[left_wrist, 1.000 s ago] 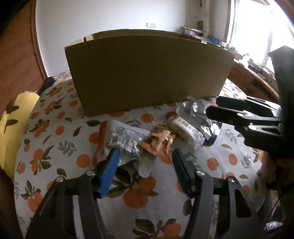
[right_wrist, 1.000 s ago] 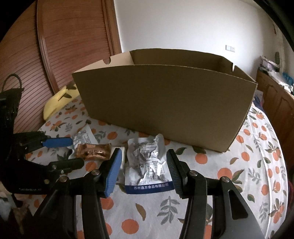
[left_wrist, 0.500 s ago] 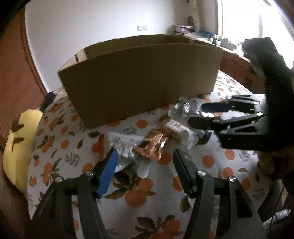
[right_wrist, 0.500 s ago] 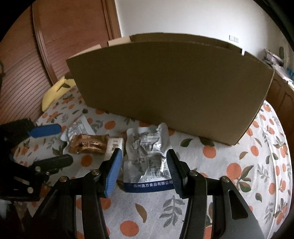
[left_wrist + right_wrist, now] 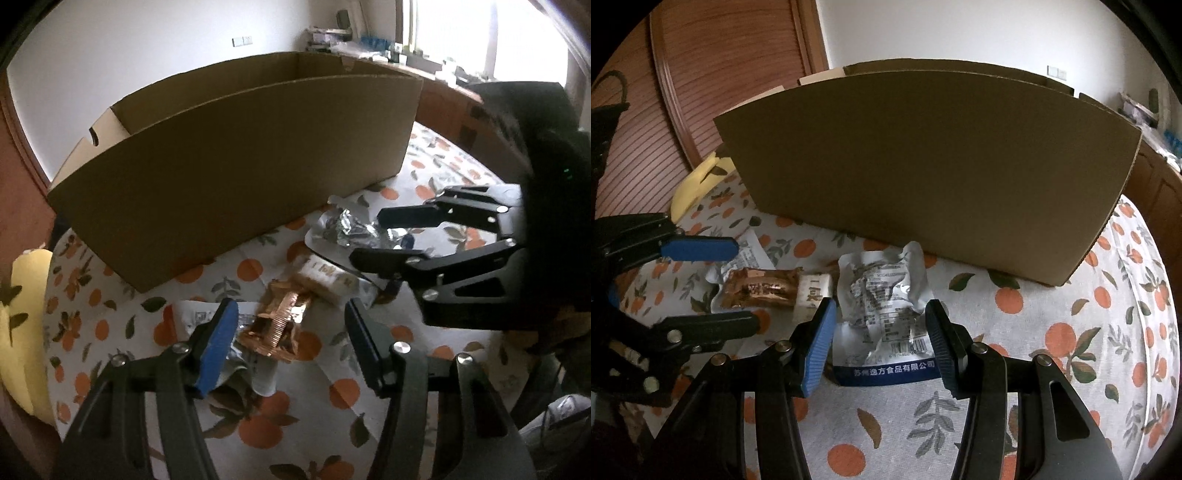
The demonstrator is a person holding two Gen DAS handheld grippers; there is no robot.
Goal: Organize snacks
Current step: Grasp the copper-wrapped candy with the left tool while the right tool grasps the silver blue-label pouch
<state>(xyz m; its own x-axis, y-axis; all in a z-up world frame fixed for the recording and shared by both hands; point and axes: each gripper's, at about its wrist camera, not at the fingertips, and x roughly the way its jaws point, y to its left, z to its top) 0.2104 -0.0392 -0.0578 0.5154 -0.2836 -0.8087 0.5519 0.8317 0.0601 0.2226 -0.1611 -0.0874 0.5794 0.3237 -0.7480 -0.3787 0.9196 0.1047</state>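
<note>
**Lining up on two packets in front of the box**

Hovering both grippers over the snacks, I hold nothing yet. My right gripper (image 5: 881,341) stands about half open, and the silver pouch (image 5: 884,306) lies on the cloth right between its fingers. The pads flank the pouch's sides without pressing, as far as I can see. The pouch's long axis runs away from me, straight along the fingers, blue strip at the near end and crumpled top toward the box (image 5: 934,173). That suits a grip across its width: I judge I only need to come down and close.

My left gripper (image 5: 290,341) is also roughly half open and empty; its jaws have just been closing a little, with nothing between the pads. The copper packet (image 5: 279,328) lies just ahead of the fingertips and a little toward the blue pad, on top of a white wrapper (image 5: 195,317). Its long axis runs slantwise, from near my blue finger up toward the cream bar (image 5: 325,277), which touches its far end. So my fingers are not yet square to it. I would have to roll the wrist or take it near one end.

The box stands just behind the whole pile, open at the top, its near wall tall. Each gripper is nearest its own packet, and the right is better placed to go first.
</note>
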